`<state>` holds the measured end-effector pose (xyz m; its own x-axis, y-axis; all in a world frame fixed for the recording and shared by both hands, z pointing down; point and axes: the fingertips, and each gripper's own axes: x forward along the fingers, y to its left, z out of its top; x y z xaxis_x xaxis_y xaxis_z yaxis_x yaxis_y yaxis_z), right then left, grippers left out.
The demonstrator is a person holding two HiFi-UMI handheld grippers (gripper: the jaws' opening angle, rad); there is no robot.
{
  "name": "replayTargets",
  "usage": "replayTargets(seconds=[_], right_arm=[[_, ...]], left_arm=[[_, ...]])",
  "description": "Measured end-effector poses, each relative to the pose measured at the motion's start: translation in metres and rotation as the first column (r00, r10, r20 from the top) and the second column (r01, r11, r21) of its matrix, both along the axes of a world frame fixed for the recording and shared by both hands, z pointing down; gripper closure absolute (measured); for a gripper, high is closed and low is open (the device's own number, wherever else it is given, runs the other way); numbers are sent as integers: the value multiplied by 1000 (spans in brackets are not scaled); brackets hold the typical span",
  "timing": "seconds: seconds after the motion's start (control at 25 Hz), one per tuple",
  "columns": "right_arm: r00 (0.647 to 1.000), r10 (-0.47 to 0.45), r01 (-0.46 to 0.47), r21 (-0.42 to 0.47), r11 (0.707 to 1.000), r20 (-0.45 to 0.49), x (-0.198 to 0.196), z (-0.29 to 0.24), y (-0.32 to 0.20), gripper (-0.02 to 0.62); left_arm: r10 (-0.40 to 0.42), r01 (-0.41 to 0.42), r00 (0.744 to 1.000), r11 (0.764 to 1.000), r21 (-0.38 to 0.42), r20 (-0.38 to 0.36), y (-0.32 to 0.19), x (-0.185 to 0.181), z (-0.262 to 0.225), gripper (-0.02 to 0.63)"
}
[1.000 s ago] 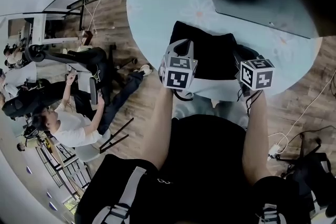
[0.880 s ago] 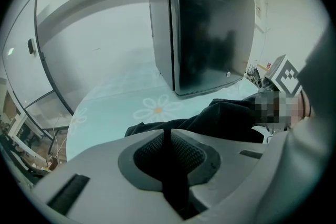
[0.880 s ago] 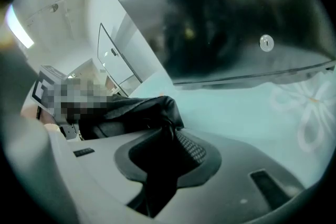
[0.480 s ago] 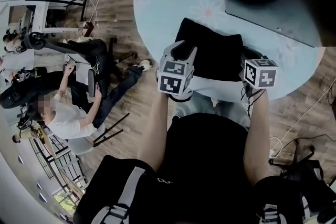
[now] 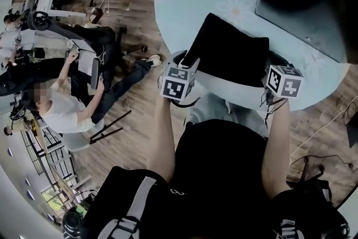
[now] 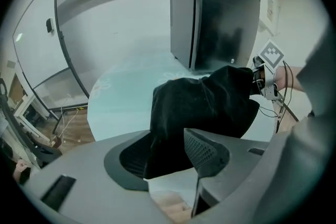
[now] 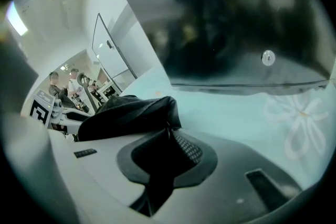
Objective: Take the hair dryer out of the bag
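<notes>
Left gripper view has the left claw (image 6: 167,157) opening, its jaws wide apart. A near corner of the bag (image 6: 205,102) lies between them, and neither pad presses on it. The right claw (image 7: 169,140) is clenched on a fold of the bag's black cloth at the other near corner.

A second ago, in the head view, the left claw sat over the bag's lower left corner. It has since let go and slid to the lower left, to the counter (image 6: 121,97) edge just beside the bag. The right claw has kept its place.

The bag is soft, matte black cloth, lying slack on the pale blue counter near its front rim, below a black box (image 6: 220,13). The hair dryer is hidden in every view.
</notes>
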<state>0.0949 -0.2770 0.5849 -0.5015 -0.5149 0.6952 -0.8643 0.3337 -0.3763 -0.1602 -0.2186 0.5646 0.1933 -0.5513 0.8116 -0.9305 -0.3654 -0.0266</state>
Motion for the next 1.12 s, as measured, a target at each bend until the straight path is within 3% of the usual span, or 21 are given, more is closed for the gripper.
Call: replayTargets(seconds=[0.2,0.56,0.76,1.12], right_arm=[[1000,-10,10,-1,1000,-19,1,-1,1,554],[999,-30,30,3,1000,-39,-4,-6,0,555],[998,-32,34,29,999,-46,-3,-12,-1,555],[999,-9,12,91,996,-40,4,-37,-12,557]], left_arm=[[-22,22,1000,1000,-18,-2,8,-1,17,398],[2,-2,992,1000,3,128,2,4,39,575],[37,-37,988,999,-2,148,2,5,41,583],[-62,54,989,997,59,136,-8,-14,28,584]])
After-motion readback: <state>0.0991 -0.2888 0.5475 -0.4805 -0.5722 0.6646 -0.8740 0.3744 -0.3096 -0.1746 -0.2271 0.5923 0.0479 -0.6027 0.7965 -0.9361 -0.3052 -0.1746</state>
